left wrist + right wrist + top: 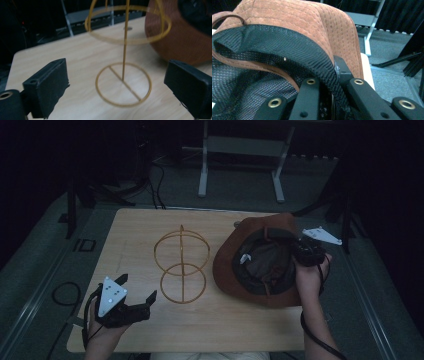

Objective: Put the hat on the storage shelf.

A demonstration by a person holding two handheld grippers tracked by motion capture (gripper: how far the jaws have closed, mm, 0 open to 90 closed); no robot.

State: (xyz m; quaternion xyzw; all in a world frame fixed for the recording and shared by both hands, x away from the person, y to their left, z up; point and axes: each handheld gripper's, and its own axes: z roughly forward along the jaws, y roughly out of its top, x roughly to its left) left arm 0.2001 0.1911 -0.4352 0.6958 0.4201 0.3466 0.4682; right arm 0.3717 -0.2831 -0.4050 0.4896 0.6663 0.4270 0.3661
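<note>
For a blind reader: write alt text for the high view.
The right gripper is shut on the rim of an upturned brown hat on a wooden table. The left gripper hangs open beside a gold wire stand.

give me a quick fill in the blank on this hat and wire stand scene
1. The right gripper is shut on the edge of the brown ____.
2. The left gripper holds nothing; its jaws stand ____.
3. The gold wire stand stands on the wooden ____.
4. In the high view, the hat is to the ____ of the wire stand.

Missing words: hat; open; table; right
</note>
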